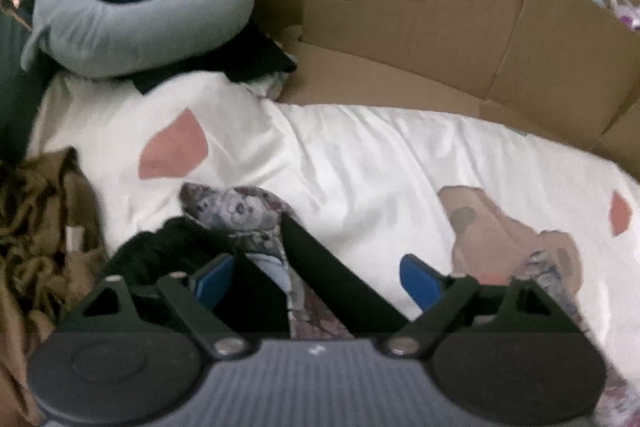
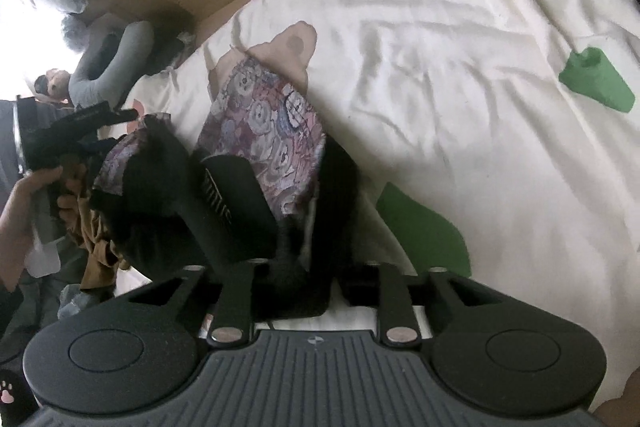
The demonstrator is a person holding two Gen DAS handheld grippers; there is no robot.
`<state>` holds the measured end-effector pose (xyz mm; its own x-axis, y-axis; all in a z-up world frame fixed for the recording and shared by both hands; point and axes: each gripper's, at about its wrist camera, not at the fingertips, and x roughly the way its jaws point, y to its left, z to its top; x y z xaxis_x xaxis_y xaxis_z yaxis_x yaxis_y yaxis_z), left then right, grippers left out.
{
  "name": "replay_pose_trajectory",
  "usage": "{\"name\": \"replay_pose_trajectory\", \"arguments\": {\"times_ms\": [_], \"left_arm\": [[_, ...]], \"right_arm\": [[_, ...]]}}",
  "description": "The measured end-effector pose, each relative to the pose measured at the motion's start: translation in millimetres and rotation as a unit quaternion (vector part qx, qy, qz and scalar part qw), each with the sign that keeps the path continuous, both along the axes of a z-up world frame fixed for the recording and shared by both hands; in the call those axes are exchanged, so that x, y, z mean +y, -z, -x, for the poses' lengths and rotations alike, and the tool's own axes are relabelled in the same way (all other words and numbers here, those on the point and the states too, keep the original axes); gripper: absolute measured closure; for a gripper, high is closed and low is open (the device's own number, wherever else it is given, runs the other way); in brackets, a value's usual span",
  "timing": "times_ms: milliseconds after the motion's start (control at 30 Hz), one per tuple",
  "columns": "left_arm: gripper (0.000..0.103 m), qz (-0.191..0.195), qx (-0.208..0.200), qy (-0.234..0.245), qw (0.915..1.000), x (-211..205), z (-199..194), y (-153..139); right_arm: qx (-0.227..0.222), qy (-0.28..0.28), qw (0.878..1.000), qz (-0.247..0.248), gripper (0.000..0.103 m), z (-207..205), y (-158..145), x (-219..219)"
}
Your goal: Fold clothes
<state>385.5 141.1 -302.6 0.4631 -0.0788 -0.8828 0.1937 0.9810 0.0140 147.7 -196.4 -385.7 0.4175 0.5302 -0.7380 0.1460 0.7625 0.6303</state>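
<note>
**Patterned garment between both grippers on the bed**

Left gripper [image 1: 316, 277] spread wide, released, over the black-and-patterned garment [image 1: 240, 211]. Right gripper [image 2: 296, 267] clenched on that garment's dark fabric. Lying bunched on the white bed sheet [image 2: 460, 67], near a grey neck pillow [image 1: 132, 27] and cardboard [image 1: 400, 27].

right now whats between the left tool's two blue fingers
In the left wrist view, the left tool is open, and the black garment with bear-print lining lies between its blue fingers.
</note>
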Motion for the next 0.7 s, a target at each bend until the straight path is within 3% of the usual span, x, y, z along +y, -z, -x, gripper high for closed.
{"name": "replay_pose_trajectory", "arguments": {"times_ms": [33,100,233,300,567,633,667,700], "left_arm": [[0.012,0.009,0.006,-0.003,0.9999,2.3,-2.0,-0.8],[0.013,0.036,0.019,-0.019,0.999,11.5,-7.8,-1.7],[0.027,0.058,0.047,-0.03,0.9968,22.4,-19.3,-0.6],[0.035,0.053,0.058,-0.024,0.9966,21.7,-22.8,2.3],[0.038,0.029,0.107,-0.003,0.9938,16.9,-34.8,18.0],[0.062,0.017,0.118,-0.004,0.9928,17.1,-30.8,21.2],[0.093,0.011,0.124,-0.005,0.9922,17.3,-28.8,22.7],[0.099,0.005,0.13,-0.005,0.9915,17.5,-26.7,24.3]], "right_arm": [[-0.005,-0.001,1.0,-0.002,0.064,-0.1,-1.8,-2.2],[-0.013,-0.003,1.0,-0.001,0.063,-1.4,-5.4,-7.1],[-0.022,0.001,1.0,0.005,0.061,-6.8,-8.8,-16.4],[-0.025,0.01,1.0,0.008,0.061,-8.1,-10.0,-22.4],[-0.027,0.051,0.998,0.029,0.061,-8.3,-11.1,-55.2],[-0.034,0.054,0.997,0.032,0.061,-12.9,-11.0,-57.3],[-0.039,0.053,0.997,0.032,0.061,-16.0,-11.1,-57.1],[-0.045,0.051,0.997,0.033,0.056,-19.0,-11.2,-56.8]]}}
